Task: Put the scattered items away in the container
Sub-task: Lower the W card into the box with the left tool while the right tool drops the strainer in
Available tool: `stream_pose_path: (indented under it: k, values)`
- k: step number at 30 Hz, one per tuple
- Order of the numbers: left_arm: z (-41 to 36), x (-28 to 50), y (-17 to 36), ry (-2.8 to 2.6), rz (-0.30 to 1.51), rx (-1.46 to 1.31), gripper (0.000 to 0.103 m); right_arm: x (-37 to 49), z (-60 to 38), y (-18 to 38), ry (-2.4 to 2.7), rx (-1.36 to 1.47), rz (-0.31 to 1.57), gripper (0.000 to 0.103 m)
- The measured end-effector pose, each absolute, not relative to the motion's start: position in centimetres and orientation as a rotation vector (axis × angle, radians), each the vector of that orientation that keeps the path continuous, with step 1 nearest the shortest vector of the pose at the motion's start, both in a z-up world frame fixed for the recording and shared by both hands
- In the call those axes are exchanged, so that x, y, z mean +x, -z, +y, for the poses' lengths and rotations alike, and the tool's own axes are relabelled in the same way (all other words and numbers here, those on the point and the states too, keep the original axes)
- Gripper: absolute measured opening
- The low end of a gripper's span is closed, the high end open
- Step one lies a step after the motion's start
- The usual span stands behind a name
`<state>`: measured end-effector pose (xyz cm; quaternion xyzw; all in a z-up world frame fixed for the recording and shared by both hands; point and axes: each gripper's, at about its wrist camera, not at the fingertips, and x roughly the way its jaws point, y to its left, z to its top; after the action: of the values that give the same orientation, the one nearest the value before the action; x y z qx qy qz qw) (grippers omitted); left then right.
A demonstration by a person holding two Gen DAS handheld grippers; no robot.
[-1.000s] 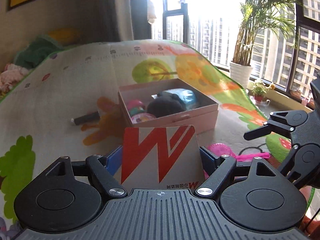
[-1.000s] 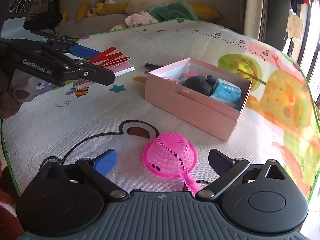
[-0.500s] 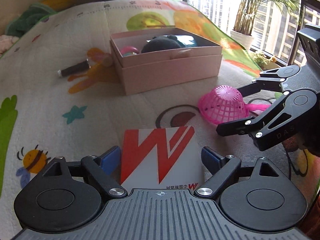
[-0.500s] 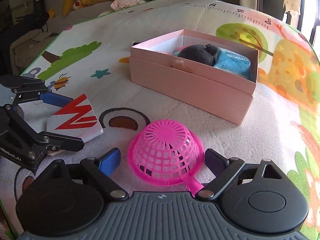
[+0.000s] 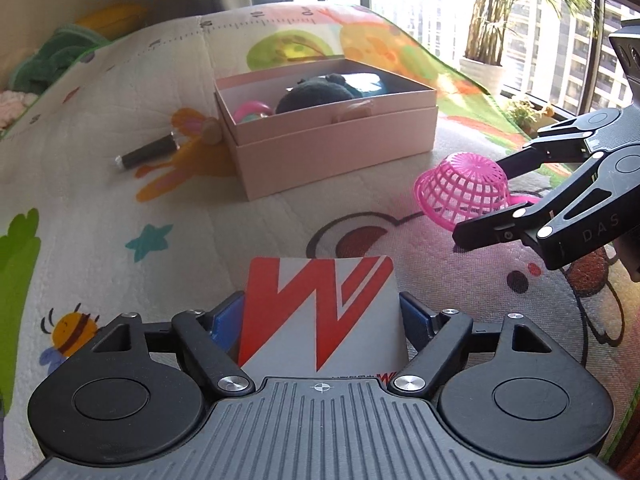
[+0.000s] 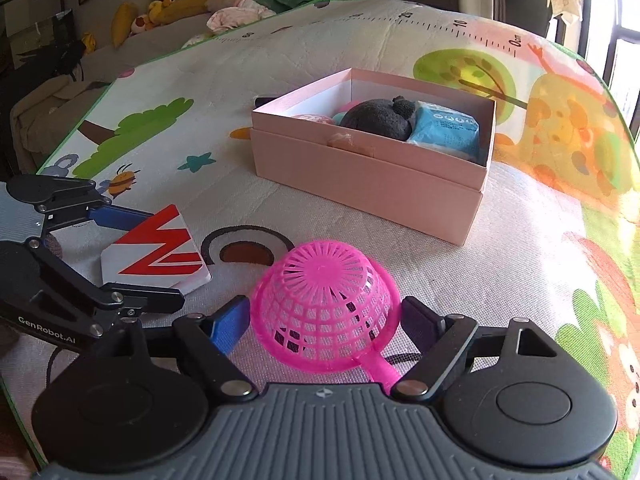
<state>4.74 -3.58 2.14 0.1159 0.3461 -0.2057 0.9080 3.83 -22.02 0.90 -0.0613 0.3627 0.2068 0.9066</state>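
Quilted play mat (image 6: 400,60) spreads wide, with bare fabric on every side of the pink box (image 6: 372,176), which sits open-topped, its long axis running left to right in the left wrist view. Inside lie a dark plush (image 6: 380,118) and a blue packet (image 6: 446,132). The right gripper (image 6: 324,320) closes on the pink strainer (image 6: 324,308), dome up, handle pointing back toward the camera. The left gripper (image 5: 322,316) clamps the red-and-white card (image 5: 320,312), held flat near the mat. A black tube (image 5: 148,152) lies left of the box.
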Motion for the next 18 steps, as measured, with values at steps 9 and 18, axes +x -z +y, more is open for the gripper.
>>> stream_pose_path:
  k: [9, 18]
  values:
    - [-5.1, 5.1, -10.9, 0.461, 0.487, 0.259, 0.085, 1.3, -25.6, -8.2, -0.421, -0.001, 0.604, 0.083]
    - [-6.4, 15.6, -15.2, 0.434, 0.419, 0.163, 0.085, 7.3, -27.9, -16.9, -0.411, 0.141, 0.426, 0.083]
